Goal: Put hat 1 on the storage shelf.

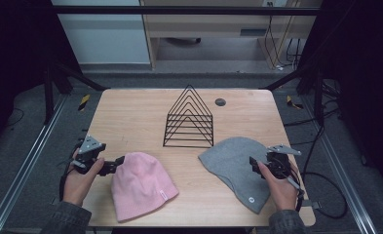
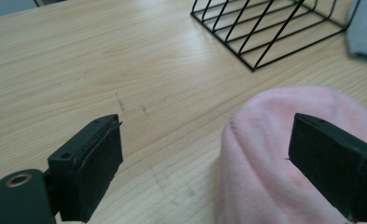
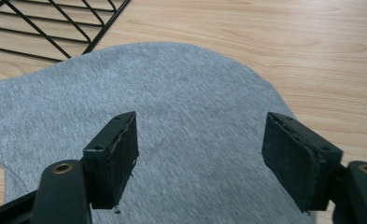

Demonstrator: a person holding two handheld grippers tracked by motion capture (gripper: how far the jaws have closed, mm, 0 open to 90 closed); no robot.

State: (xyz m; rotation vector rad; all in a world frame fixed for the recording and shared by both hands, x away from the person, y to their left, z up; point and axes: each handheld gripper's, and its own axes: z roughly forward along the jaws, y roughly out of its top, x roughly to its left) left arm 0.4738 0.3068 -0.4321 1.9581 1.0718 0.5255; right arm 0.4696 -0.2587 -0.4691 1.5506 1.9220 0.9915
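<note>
The left hand-held gripper (image 2: 204, 163) is being held with its jaws apart at the crown edge of the pink beanie (image 1: 141, 185), which is lying flat on the near left of the bench (image 1: 130, 112); whether a pad is touching the knit cannot be told. The right hand-held gripper (image 3: 200, 158) is being held with jaws apart over the grey beanie (image 3: 172, 107), lying near right. A black wire rack (image 1: 190, 119) is standing between and behind them.
</note>
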